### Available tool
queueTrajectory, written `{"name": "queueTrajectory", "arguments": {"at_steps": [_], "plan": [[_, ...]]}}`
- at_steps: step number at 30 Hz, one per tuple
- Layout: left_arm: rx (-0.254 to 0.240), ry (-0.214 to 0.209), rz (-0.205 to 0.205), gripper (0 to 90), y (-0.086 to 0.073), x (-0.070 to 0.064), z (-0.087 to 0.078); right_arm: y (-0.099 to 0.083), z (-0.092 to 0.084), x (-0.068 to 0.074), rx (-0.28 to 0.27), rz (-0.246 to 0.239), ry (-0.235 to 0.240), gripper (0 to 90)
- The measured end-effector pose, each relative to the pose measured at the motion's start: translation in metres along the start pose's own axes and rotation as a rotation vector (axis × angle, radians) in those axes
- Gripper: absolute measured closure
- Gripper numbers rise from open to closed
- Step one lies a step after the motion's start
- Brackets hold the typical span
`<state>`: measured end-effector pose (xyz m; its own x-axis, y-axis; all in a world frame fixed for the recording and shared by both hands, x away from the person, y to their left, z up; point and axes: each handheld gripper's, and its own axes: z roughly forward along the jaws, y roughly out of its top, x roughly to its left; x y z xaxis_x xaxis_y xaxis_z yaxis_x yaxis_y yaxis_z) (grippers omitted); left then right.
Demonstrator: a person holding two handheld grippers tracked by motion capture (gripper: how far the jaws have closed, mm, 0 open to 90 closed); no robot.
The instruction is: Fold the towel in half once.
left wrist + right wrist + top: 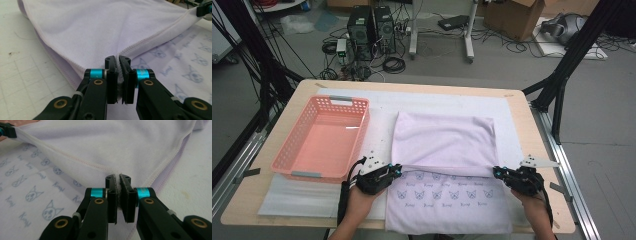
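A pale lilac cloth [444, 145] lies spread on the white mat [512, 112] that covers the wooden table [307, 87], just to the right of a pink plastic basket [324, 137] whose near right corner almost meets the cloth's left side. The cloth is folded over on itself: the plain lilac back shows on the far half, while the near half, toward the person, shows a print of small blue cat faces and script. The fold's free hem runs straight across the cloth, pulled taut between the two grippers. The left gripper [398, 171] sits at the hem's left end, close to the basket's near right corner, and its jaws are pressed together with the stitched corner of the cloth pinched between the pads; in the left gripper view [117, 75] a strip of white fabric shows squeezed between the two black jaws, and the hem leads away to the other gripper at the top right. The right gripper [497, 172] holds the hem's opposite end, on the side of the cloth away from the basket, its jaws [119, 195] likewise clamped on the corner with fabric bunched between them. Both hands rest at the table's near edge, level with the printed half of the cloth.
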<state>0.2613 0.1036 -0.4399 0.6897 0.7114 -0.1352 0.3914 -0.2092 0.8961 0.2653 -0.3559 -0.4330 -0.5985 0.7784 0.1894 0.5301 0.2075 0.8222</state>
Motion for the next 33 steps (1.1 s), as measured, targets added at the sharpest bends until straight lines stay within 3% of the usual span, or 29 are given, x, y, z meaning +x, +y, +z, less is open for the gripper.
{"name": "queueTrajectory", "arguments": {"at_steps": [6, 19, 33], "plan": [[-0.009, -0.023, 0.001, 84.6, -0.004, -0.016, -0.011, -0.011, -0.019, 0.007, -0.023, 0.014, 0.000, 84.9], [-0.014, -0.025, -0.009, 84.5, -0.022, -0.047, -0.037, -0.028, -0.044, 0.023, -0.022, -0.017, 0.008, 84.8], [0.014, -0.041, -0.020, 84.2, -0.038, -0.065, -0.053, -0.041, -0.059, 0.037, 0.031, -0.032, 0.035, 84.8]]}}
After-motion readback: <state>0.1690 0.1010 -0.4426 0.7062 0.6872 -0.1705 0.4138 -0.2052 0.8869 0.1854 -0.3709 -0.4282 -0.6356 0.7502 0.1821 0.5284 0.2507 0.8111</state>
